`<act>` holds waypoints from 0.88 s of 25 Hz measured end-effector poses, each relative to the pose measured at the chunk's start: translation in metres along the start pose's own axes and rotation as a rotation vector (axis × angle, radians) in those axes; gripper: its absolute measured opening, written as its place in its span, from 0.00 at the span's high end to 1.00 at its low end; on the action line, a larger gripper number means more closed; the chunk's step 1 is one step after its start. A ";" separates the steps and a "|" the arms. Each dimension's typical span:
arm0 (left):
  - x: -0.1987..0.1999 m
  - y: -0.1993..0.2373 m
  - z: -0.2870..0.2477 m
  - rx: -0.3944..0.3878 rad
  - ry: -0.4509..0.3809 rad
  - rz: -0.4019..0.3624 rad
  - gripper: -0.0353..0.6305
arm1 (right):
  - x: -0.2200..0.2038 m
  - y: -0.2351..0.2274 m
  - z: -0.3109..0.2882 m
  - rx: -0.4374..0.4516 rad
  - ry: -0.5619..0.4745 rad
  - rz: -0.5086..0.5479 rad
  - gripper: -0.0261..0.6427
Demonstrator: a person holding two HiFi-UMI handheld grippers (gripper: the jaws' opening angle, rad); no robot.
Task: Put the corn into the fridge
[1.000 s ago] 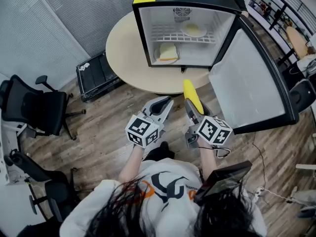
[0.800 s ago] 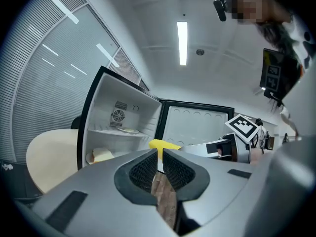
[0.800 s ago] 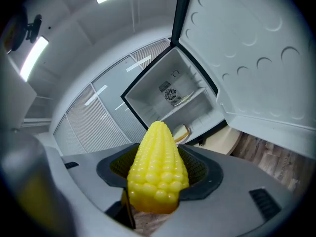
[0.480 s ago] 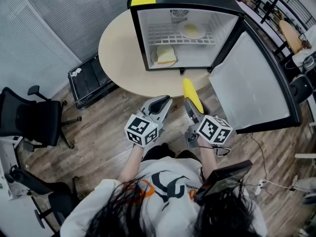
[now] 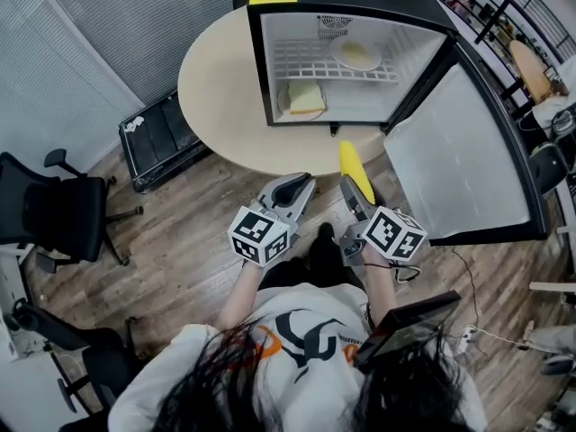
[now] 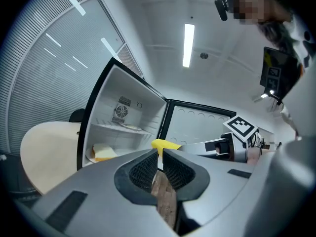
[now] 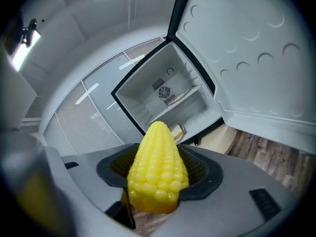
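1. Two grippers show in the head view, side by side at the centre of the frame, each with one marker cube.
2. The right gripper (image 5: 347, 184) pinches the one corn (image 5: 355, 171). In the right gripper view, the right gripper (image 7: 159, 176) has its jaws spread wide around the thick end of the cob, with both pads against its sides.
3. The corn (image 7: 158, 168) points its narrow tip up the frame toward the open fridge. It hangs over the wooden floor (image 5: 189, 241), just below the tabletop edge in the head view, and is not inside the fridge.
4. The left gripper (image 5: 301, 185) holds nothing. In the left gripper view, the left gripper (image 6: 159, 163) has its jaws pressed nearly together, with only a thin slit between the pads.
5. One black fridge (image 5: 259, 61) stands on one round, pale tabletop (image 5: 216, 88) at the upper centre. Its single door (image 5: 459, 151) is swung open to the right.
6. Inside the fridge is one wire shelf (image 5: 310, 64).
7. There are two plates. One (image 5: 354, 55) sits on the shelf with something pale on it. The other is on the fridge floor and carries a bread slice (image 5: 306, 97).
8. One black office chair (image 5: 54, 210) stands at the left edge, and one black case (image 5: 162, 138) lies on the floor beside the tabletop.
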State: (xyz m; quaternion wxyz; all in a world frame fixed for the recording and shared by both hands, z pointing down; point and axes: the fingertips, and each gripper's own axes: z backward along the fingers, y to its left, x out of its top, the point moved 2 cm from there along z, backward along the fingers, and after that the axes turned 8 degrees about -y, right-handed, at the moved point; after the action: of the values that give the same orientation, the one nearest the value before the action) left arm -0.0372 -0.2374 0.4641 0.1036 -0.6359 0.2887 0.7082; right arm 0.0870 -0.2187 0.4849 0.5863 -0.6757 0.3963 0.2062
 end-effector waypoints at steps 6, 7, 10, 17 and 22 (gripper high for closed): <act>-0.002 0.009 -0.007 0.015 0.007 0.003 0.89 | 0.005 -0.007 -0.017 -0.001 0.007 -0.004 0.58; -0.001 0.011 -0.009 0.017 0.011 0.000 0.89 | 0.006 -0.010 -0.021 0.002 0.010 -0.007 0.58; -0.001 0.016 -0.018 0.018 0.023 -0.010 0.89 | 0.012 -0.019 -0.036 -0.002 0.007 -0.006 0.58; -0.002 0.036 -0.049 0.016 0.046 -0.012 0.89 | 0.027 -0.050 -0.077 -0.041 0.007 0.014 0.58; -0.006 0.047 -0.075 0.000 0.056 -0.015 0.89 | 0.026 -0.072 -0.104 -0.077 0.038 0.047 0.58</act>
State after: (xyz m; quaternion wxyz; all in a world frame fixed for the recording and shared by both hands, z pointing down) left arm 0.0029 -0.3152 0.4810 0.1005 -0.6576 0.2867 0.6894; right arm 0.1395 -0.3253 0.5349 0.5474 -0.6921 0.4148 0.2220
